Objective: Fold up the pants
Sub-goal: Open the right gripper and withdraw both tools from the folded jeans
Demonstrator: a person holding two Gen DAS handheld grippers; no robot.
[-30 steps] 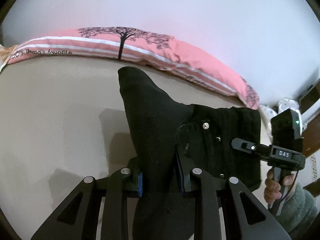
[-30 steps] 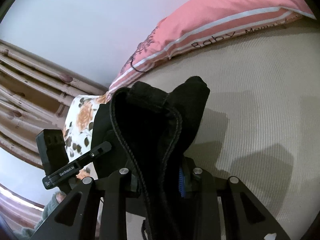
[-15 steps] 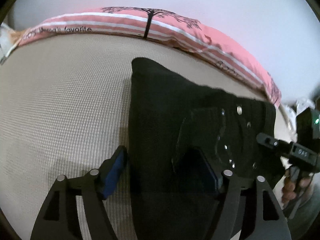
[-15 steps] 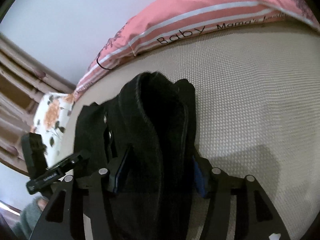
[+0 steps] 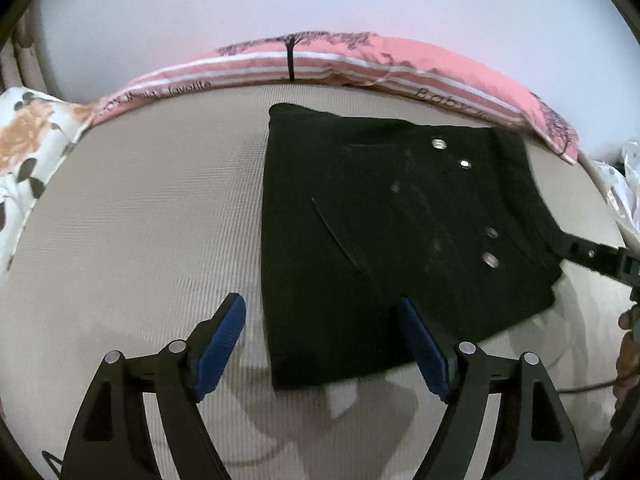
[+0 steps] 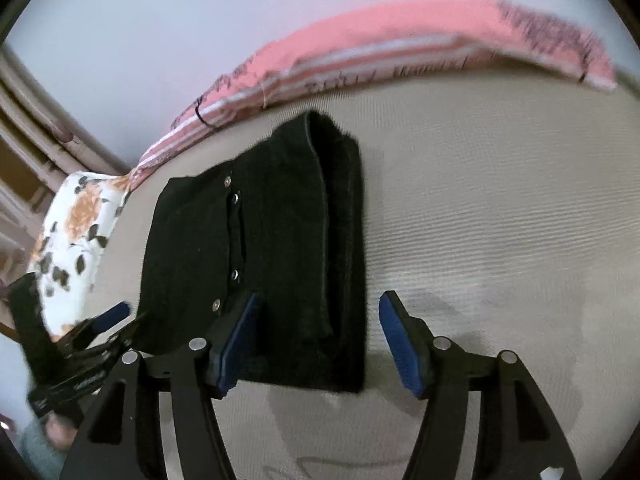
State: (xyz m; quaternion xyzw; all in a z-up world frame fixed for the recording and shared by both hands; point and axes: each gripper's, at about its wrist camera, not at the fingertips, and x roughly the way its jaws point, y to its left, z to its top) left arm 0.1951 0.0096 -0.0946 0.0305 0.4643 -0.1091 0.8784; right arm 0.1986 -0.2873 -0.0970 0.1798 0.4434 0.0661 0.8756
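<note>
The black pants (image 5: pixel 384 232) lie folded in a flat rectangle on the beige mattress (image 5: pixel 140 208), metal buttons facing up. My left gripper (image 5: pixel 320 344) is open, its blue-padded fingers (image 5: pixel 224 332) apart above the near edge of the pants and holding nothing. In the right wrist view the pants (image 6: pixel 272 256) show their stacked folded edge at the right. My right gripper (image 6: pixel 320 344) is open over the near edge, empty. The right gripper's tip also shows in the left wrist view (image 5: pixel 592 256), at the pants' right edge.
A pink striped pillow (image 5: pixel 360 60) lies along the far edge of the mattress against a white wall. A floral pillow (image 5: pixel 28 148) sits at the left. Curtains (image 6: pixel 24 140) hang at the left in the right wrist view.
Both grippers let go of the pants and opened. The pants dropped from a held, bunched shape to lying flat and folded on the mattress. Both grippers drew back.
</note>
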